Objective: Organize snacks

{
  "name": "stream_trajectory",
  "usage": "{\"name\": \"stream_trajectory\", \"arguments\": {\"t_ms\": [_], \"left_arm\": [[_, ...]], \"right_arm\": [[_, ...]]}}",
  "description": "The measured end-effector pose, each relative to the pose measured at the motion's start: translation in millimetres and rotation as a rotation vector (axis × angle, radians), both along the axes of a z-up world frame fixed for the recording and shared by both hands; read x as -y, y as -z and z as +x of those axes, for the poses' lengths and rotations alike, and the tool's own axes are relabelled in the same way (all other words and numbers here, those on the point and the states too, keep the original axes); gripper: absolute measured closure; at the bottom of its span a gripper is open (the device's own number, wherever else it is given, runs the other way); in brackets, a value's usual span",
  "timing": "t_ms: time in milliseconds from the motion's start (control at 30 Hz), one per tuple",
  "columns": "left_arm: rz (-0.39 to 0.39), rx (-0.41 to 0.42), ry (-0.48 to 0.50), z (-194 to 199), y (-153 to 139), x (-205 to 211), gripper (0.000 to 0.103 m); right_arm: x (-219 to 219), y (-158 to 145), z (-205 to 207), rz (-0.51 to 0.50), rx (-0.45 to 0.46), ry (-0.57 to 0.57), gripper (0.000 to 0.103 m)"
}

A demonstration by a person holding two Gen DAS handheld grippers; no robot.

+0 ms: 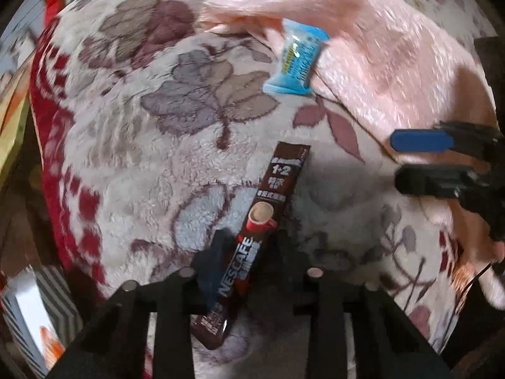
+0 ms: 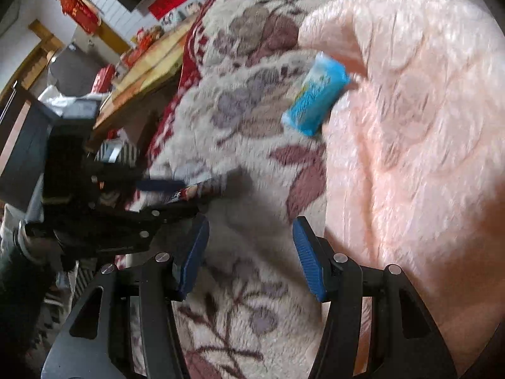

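Nearest in the left wrist view, the left gripper (image 1: 249,252) is pinching a brown Nescafe coffee stick (image 1: 262,221) near its lower end; the stick slants up toward 1 o'clock over a fleecy floral blanket (image 1: 142,158). Farther off at 1 o'clock, a blue snack packet (image 1: 295,60) lies on the blanket right against the edge of a pink blanket (image 1: 378,47). At 3 o'clock the right gripper (image 1: 394,161) hangs with its fingers spread and nothing between them. In the right wrist view its blue pads (image 2: 307,259) stand apart above the floral blanket, the blue packet beyond at 12 o'clock.
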State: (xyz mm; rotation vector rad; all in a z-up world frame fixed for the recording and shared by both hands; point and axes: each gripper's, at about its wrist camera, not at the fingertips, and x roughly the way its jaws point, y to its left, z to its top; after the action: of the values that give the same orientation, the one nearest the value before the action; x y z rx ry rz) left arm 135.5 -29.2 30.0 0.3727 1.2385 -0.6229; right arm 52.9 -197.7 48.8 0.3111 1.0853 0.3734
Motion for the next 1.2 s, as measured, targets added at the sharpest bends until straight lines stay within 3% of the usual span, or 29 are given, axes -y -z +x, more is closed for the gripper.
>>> {"name": "stream_trajectory", "arguments": {"t_ms": [67, 233, 300, 467, 633, 667, 733, 1033, 1100, 1200], "left_arm": [[-0.039, 0.004, -0.043, -3, -3, -4, 0.083], [-0.127, -0.024, -0.200, -11, -9, -18, 0.091], [-0.114, -0.006, -0.248, -20, -7, -16, 0.092], [-0.165, -0.015, -0.334, -26, -6, -20, 0.092], [-0.204, -0.030, -0.396, -22, -1, -23, 0.092], [-0.205, -0.027, -0.407, -23, -1, -23, 0.092], [-0.202, -0.016, -0.413, -25, -1, -22, 0.092], [-0.192, -0.010, -0.452, -27, -1, -19, 0.092], [-0.195, -0.003, -0.454, -28, 0, -19, 0.092], [-0.227, -0.012, -0.451, -29, 0, -23, 0.093]], "right_arm": [[0, -1, 8, -0.017, 0.003, 0.017, 0.048], [0, 3, 36, -0.044, 0.008, 0.090, 0.048], [0, 6, 49, -0.069, 0.017, 0.126, 0.048], [3, 11, 76, -0.115, 0.054, 0.212, 0.048], [10, 19, 110, -0.046, 0.056, 0.283, 0.049], [9, 22, 117, -0.056, 0.049, 0.284, 0.051], [6, 28, 126, -0.082, 0.030, 0.274, 0.075], [-13, 33, 144, -0.251, 0.047, 0.149, 0.078], [-17, 36, 148, -0.269, 0.029, 0.125, 0.075], [-18, 29, 142, -0.246, 0.028, 0.073, 0.081]]}}
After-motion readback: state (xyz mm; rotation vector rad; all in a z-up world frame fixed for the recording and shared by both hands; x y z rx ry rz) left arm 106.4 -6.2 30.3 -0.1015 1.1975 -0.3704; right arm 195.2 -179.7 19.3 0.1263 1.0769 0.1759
